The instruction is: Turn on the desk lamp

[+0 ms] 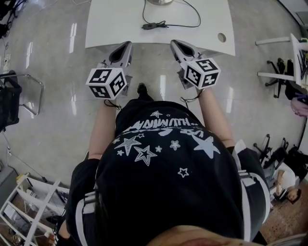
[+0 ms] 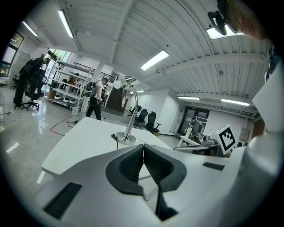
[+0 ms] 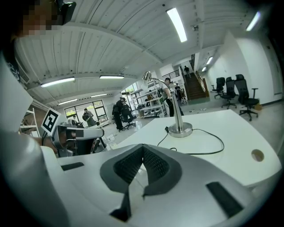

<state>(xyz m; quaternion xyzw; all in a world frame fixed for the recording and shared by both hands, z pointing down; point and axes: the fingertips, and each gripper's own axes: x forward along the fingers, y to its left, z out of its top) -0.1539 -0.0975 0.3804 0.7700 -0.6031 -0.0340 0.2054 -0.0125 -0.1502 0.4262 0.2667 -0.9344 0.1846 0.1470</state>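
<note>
A silver desk lamp (image 3: pixel 179 116) with a round base (image 2: pixel 126 140) and a curved neck stands at the far side of the white desk (image 1: pixel 115 29). Its black cord (image 1: pixel 183 24) runs over the desk top, with a small dark switch block (image 1: pixel 153 25) on it. Only the base's edge (image 1: pixel 159 2) shows in the head view. My left gripper (image 1: pixel 128 44) and right gripper (image 1: pixel 173 43) hover side by side at the desk's near edge, short of the lamp. Both point at it, and both have their ribbed pads (image 2: pixel 133 165) pressed together on nothing.
A round cable hole (image 1: pixel 221 37) sits in the desk's right near corner. Office chairs (image 3: pixel 234 91) stand on the glossy floor to the right, and shelving (image 2: pixel 71 86) and people stand far behind the desk. A metal rack (image 1: pixel 29 211) is behind me on the left.
</note>
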